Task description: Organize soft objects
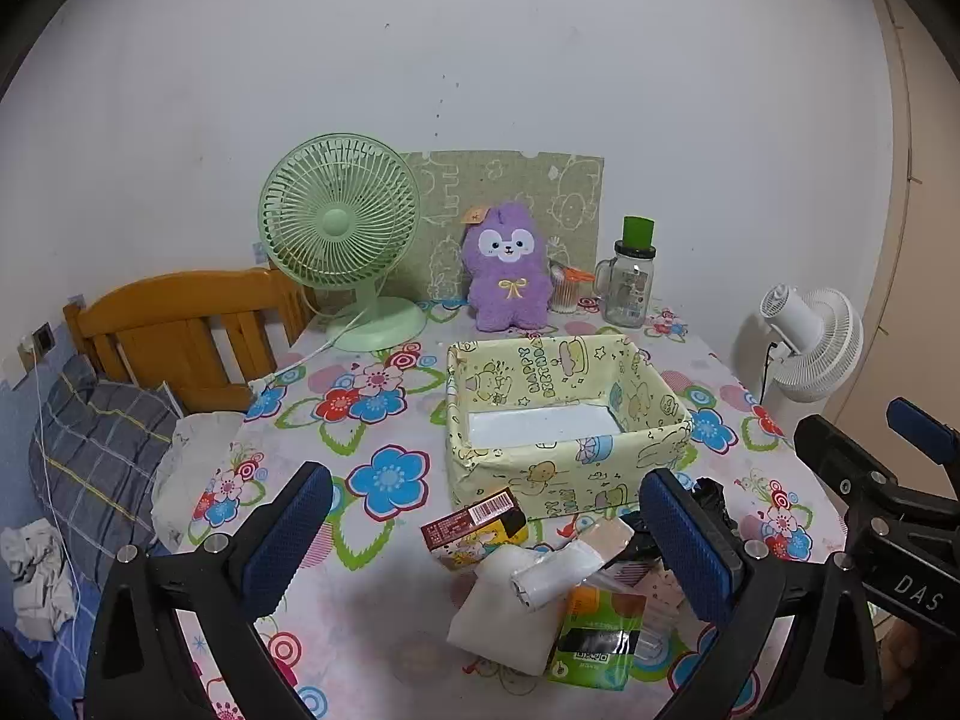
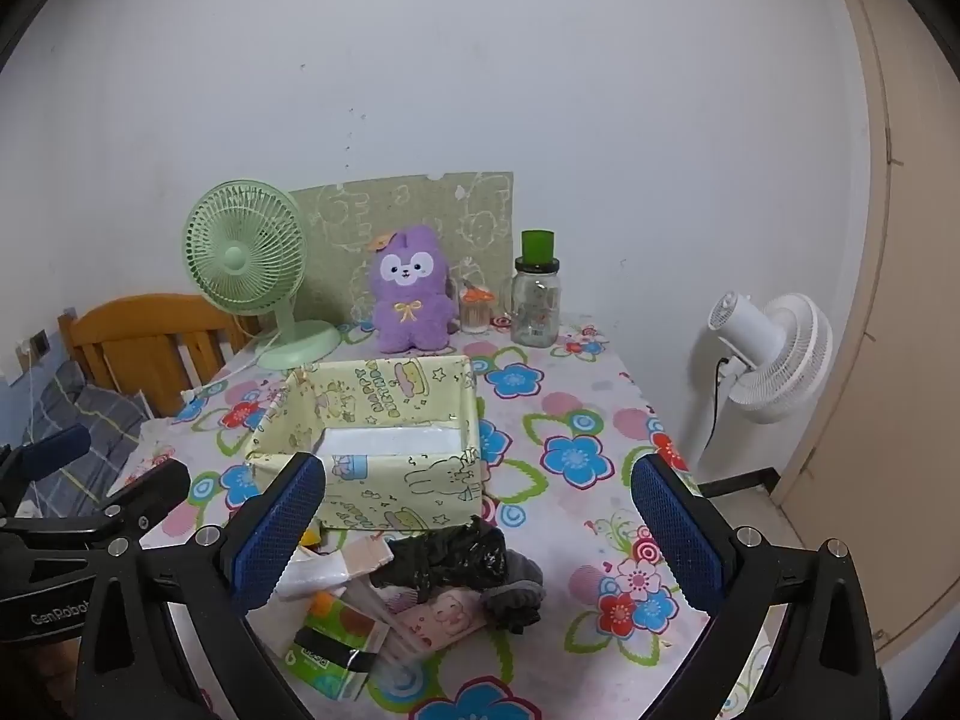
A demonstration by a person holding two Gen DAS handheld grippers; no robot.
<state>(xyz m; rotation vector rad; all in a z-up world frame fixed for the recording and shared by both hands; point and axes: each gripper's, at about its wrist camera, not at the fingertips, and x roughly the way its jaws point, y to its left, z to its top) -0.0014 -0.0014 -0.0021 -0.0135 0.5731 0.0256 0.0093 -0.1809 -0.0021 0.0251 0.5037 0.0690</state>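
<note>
Two hand-held grippers hang over a counter (image 1: 372, 612) draped in a glossy flower-print cloth, the left gripper (image 1: 486, 546) and the right gripper (image 2: 477, 531) each with jaws wide apart and nothing between their blue, knurled pads. Just below them lies a loose heap of soft things: a white foam-like pad (image 1: 504, 618), a rolled white bag (image 1: 558, 573), a green tissue pack (image 2: 330, 648), a crumpled black plastic bag (image 2: 444, 561), a dark grey sock (image 2: 516, 591) and a small red carton (image 1: 471, 519). Right behind the heap stands a square, open box (image 1: 540, 480) wrapped in pale yellow cartoon paper, its white bottom bare. Farther back, by the wall, a furry purple plush toy (image 1: 507, 267) sits between a mint-green desk fan (image 1: 339, 222) and a glass jar (image 1: 630, 288) with a green cap. A white standing fan (image 2: 774, 360) stands off the counter's right edge.
</note>
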